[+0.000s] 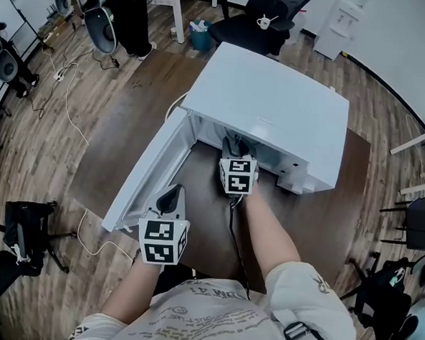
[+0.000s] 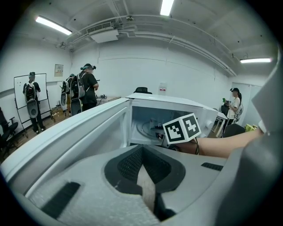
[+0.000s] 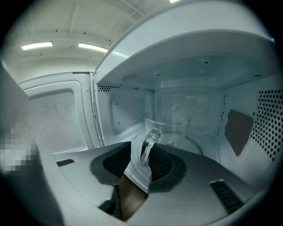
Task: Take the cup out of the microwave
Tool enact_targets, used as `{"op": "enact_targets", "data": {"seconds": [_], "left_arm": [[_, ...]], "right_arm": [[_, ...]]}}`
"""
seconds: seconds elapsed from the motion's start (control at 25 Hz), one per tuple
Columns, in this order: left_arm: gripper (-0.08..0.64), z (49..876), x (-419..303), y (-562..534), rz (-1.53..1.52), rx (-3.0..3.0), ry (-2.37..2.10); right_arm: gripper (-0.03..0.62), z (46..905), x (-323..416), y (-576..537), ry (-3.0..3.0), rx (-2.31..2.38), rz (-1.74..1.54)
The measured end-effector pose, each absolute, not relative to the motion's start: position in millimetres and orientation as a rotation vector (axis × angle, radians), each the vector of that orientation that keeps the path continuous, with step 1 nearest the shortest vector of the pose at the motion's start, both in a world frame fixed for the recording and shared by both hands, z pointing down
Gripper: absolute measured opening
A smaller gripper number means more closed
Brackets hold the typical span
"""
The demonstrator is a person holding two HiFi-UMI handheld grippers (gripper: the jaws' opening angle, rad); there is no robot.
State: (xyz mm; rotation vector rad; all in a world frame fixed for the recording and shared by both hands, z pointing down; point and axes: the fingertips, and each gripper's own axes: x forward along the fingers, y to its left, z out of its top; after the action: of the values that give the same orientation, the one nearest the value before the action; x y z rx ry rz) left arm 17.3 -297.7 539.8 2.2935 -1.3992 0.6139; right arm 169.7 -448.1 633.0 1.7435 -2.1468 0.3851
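Note:
A white microwave (image 1: 274, 105) stands on a brown table, its door (image 1: 144, 172) swung open to the left. Inside it, on the turntable, is a clear glass cup (image 3: 170, 128) with a handle that points toward me. My right gripper (image 3: 143, 159) reaches into the cavity and is shut on that handle. In the head view the right gripper (image 1: 235, 149) is at the oven's mouth and the cup is hidden. My left gripper (image 1: 171, 198) hovers by the door's outer end, shut with nothing in it (image 2: 145, 185). It looks at the open oven (image 2: 177, 103).
The table (image 1: 339, 209) has bare wood in front of and right of the oven. A black cable (image 1: 234, 232) trails from the right gripper. Office chairs (image 1: 261, 21), a blue bin (image 1: 199, 37) and standing people (image 2: 86, 86) surround the table.

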Motion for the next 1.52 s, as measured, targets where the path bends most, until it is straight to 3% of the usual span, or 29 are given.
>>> {"op": "enact_targets", "data": {"seconds": [0.12, 0.2, 0.4, 1.52], "left_arm": [[0.014, 539, 14, -296, 0.617, 2.287, -1.411], [0.014, 540, 12, -294, 0.62, 2.281, -1.42], [0.014, 542, 3, -288, 0.636, 2.259, -1.441], [0.014, 511, 10, -287, 0.558, 2.342, -1.437]], "right_arm": [[0.124, 633, 165, -449, -2.143, 1.744, 0.362], [0.077, 633, 162, -450, -2.138, 1.725, 0.311], [0.051, 631, 157, -453, -2.142, 1.708, 0.22], [0.04, 575, 124, -375, -2.19, 1.766, 0.188]]}}
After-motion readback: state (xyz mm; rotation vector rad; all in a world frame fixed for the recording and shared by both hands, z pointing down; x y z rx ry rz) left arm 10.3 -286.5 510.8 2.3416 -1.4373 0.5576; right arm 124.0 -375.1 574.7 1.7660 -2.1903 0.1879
